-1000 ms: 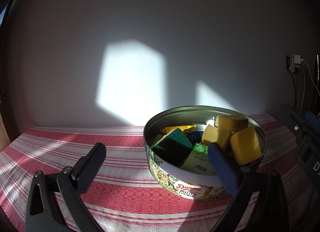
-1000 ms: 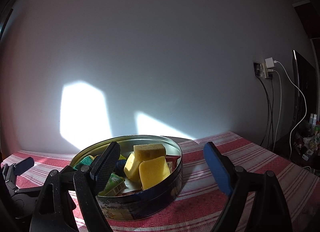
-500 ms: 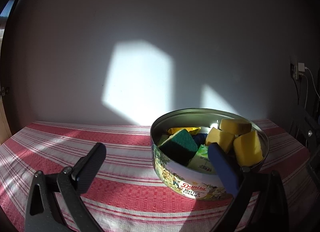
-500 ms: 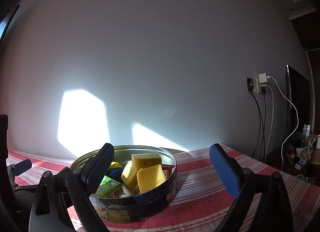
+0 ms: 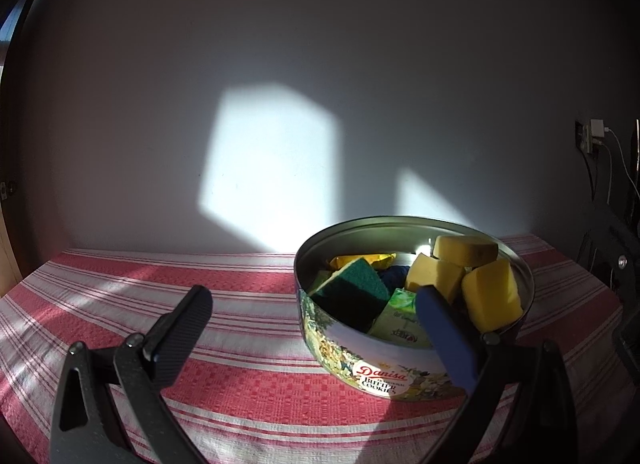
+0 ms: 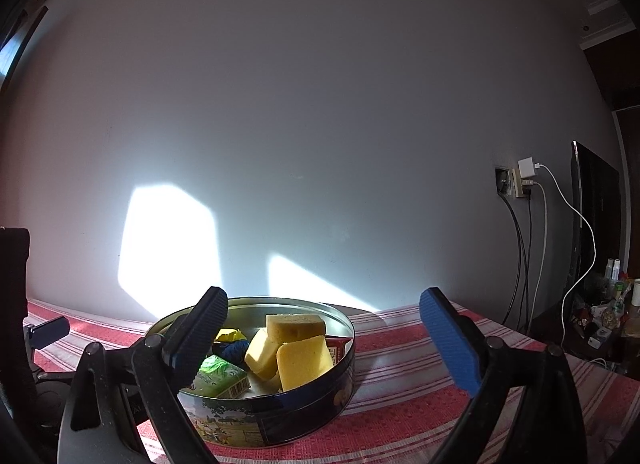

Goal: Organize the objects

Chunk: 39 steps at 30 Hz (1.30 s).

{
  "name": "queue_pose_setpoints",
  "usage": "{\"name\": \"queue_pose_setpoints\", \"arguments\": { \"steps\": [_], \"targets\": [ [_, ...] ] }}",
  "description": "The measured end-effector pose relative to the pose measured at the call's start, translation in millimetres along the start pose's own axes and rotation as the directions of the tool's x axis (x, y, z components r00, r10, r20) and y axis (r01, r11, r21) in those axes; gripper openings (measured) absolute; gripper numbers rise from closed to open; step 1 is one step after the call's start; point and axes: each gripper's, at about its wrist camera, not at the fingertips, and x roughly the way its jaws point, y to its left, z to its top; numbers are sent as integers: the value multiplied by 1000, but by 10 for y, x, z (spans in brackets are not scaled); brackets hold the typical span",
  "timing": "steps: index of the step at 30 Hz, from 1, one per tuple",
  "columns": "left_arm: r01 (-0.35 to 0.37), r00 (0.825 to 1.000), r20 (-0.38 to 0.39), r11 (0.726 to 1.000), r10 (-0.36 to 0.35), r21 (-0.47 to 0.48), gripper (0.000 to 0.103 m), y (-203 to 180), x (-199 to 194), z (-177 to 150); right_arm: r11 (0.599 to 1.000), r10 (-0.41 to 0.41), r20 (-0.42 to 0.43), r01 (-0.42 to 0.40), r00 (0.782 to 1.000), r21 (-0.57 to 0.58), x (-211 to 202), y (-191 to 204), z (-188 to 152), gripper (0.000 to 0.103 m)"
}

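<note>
A round Danisa cookie tin (image 5: 384, 376) stands open on the red striped tablecloth (image 5: 240, 344). It holds yellow sponges (image 5: 492, 296), a green scouring sponge (image 5: 352, 292), a green packet (image 5: 400, 312), a yellow wrapper and something dark blue. My left gripper (image 5: 312, 324) is open and empty, just left of and in front of the tin. In the right wrist view the tin (image 6: 280, 420) and its sponges (image 6: 304, 356) sit low left. My right gripper (image 6: 324, 336) is open and empty, above the tin's right side.
A plain wall with sunlit patches (image 5: 272, 159) rises behind the table. A wall socket with chargers and cables (image 6: 524, 179) and a dark screen (image 6: 592, 215) are at the right. A cluttered side surface (image 6: 608, 316) lies beyond the table's right edge.
Both grippers have drawn back and tilted upward a little. The tin sits lower in the right wrist view. Both stay open and empty.
</note>
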Motion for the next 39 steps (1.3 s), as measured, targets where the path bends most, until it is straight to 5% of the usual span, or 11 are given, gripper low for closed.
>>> {"name": "queue_pose_setpoints", "arguments": {
  "steps": [39],
  "targets": [
    [-1,1000,-13,1000,1,14,103,11,-19,-18,1000,-6,-13,6,1000,5,-29,52,4,99]
  ]
}}
